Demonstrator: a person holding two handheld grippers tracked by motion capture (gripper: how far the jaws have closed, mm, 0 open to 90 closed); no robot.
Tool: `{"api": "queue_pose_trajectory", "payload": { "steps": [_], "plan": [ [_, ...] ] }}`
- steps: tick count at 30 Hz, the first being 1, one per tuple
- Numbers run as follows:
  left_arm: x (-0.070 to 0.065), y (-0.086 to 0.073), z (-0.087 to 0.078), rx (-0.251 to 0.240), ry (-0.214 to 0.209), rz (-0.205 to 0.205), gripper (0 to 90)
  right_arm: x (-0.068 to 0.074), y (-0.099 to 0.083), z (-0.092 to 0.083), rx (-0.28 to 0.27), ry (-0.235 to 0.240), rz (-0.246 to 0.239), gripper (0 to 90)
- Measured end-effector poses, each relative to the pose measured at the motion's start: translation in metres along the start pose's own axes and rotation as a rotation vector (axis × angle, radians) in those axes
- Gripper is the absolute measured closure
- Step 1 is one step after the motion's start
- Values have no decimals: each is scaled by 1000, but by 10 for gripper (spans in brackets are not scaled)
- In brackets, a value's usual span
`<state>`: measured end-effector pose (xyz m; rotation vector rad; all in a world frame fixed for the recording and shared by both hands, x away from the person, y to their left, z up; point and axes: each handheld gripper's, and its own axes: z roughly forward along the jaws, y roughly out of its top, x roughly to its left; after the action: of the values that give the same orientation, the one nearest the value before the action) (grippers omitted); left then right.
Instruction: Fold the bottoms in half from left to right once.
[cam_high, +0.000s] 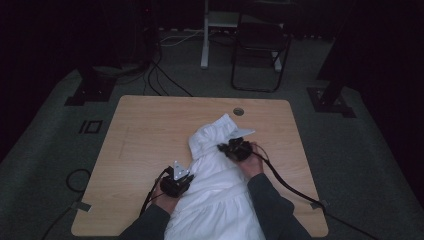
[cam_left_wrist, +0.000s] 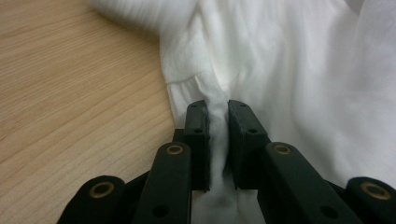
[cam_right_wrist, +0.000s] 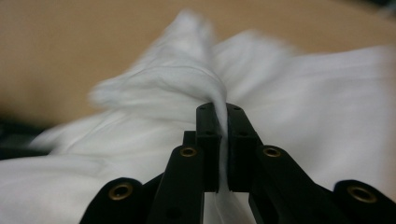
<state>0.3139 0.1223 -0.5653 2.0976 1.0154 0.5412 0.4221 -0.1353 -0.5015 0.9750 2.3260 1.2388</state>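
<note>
Dim grey carpet surrounds the wooden worktop (cam_high: 150, 130), where a white garment (cam_high: 220, 190) lies at lower centre, its long axis running from the bottom edge up toward centre. Left gripper (cam_left_wrist: 217, 112) pinches a fold at its left edge; right gripper (cam_right_wrist: 222, 116) clamps bunched, blurred cloth, perhaps a collar.

A light wooden table (cam_high: 150, 130) with rounded corners is set on grey carpeted floor (cam_high: 45, 150). A round cable hole (cam_high: 238, 111) is cut near its far edge, toward one o'clock from the table's middle. A white garment (cam_high: 220, 185) is spread directly on the top, from about one o'clock down to the near edge at five o'clock, where it is draped over the side. The nine o'clock half shows bare wood grain (cam_left_wrist: 70, 93).
</note>
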Motion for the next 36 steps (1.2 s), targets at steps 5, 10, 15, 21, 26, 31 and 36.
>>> {"api": "queue_pose_trajectory", "payload": {
  "steps": [5, 10, 15, 21, 26, 31, 36],
  "plan": [
    [-5, 0, 0, 0, 14, 26, 793, -52, 2, -27, -140, -132, 259, 882],
    [-4, 0, 0, 0, 16, 19, 761, -76, -24, -17, -27, -217, 330, 868],
    [1, 0, -1, 9, -12, -15, 622, -79, -44, -9, -23, -177, 382, 566],
    [18, 26, -17, -48, 2, -49, 551, -63, -51, -32, -97, -144, 315, 474],
    [24, 67, 0, -29, -2, -13, 519, -48, -57, -20, 39, -125, 205, 468],
    [16, 82, 53, 99, 53, 54, 491, -50, -66, 2, 96, -121, 209, 468],
    [34, 75, 67, 81, 163, -77, 839, -44, -70, -2, 112, -122, 192, 635]
  ]
}}
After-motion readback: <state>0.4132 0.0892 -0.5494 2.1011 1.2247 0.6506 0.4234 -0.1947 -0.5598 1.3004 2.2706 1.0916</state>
